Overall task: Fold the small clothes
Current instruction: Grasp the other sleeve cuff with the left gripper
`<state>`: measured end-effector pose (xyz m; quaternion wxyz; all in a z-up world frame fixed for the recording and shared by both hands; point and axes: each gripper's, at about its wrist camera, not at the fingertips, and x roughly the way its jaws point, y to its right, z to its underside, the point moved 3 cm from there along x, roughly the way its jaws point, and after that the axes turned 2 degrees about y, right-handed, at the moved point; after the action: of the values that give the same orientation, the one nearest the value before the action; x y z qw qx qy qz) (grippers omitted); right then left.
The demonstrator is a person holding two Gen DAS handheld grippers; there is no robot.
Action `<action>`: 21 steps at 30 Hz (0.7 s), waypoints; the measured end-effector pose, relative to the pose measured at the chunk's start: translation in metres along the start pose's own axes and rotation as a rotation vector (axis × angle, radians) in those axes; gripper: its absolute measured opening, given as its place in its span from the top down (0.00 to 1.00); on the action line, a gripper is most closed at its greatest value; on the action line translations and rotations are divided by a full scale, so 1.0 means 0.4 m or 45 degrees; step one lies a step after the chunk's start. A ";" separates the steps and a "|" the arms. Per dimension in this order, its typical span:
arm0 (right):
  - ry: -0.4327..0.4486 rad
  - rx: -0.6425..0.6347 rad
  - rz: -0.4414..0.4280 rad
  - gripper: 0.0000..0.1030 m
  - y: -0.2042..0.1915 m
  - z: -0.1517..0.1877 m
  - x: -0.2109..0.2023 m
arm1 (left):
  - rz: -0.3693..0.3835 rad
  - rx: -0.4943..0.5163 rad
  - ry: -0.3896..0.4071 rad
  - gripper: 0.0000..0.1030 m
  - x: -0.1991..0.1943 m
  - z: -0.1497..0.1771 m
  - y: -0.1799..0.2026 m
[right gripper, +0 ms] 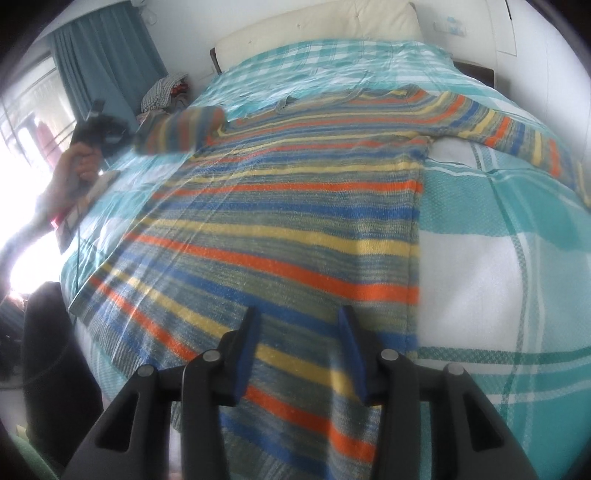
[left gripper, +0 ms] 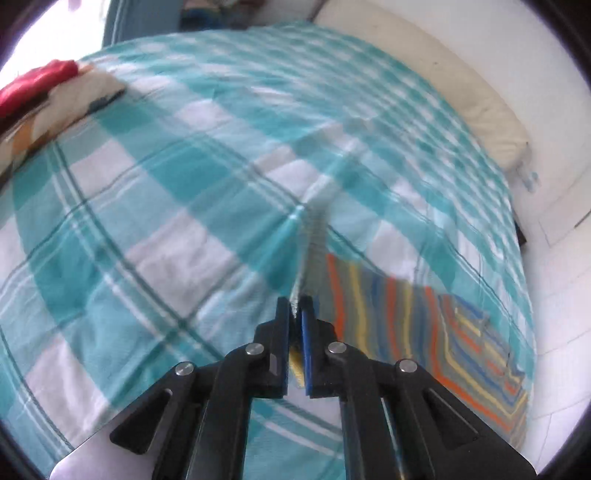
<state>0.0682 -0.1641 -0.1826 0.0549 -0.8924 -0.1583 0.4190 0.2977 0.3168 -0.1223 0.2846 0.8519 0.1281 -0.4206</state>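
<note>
Striped sweater [right gripper: 295, 221] spread flat on the checked bed cover [right gripper: 480, 277], collar toward the headboard [right gripper: 321, 22], hem at the end away from it. Knitted in orange, yellow, blue and grey-green bands; soft, loose, likely to stretch and drag. One sleeve [right gripper: 181, 127] lifted off the cover, pinched near its cuff in the clenched jaws of the left gripper [left gripper: 295, 314], yellow knit visible between the pads. Other sleeve flat on the opposite side. Right gripper [right gripper: 299, 332] low over the hem, jaws released and parted, grasping nothing. Best to carry the raised sleeve straight across the chest, lay it down untwisted, and pin the body near the hem against sliding. Hand [right gripper: 74, 162] on the left tool, curtain [right gripper: 103, 55] beyond, beside the headboard.
</note>
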 end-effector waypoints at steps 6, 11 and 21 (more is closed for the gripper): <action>0.002 -0.036 0.036 0.53 -0.014 0.004 0.005 | -0.018 -0.047 -0.095 1.00 0.058 0.082 -0.077; 0.004 -0.051 0.052 0.53 -0.017 0.005 0.007 | 0.033 -0.057 -0.095 1.00 0.056 0.095 -0.100; 0.004 -0.051 0.051 0.51 -0.018 0.004 0.012 | 0.114 -0.088 -0.069 0.29 0.044 0.070 -0.118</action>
<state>0.0681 -0.1556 -0.1857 0.0291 -0.8970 -0.1486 0.4152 0.2688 0.3378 -0.1674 0.3356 0.8347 0.0965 -0.4258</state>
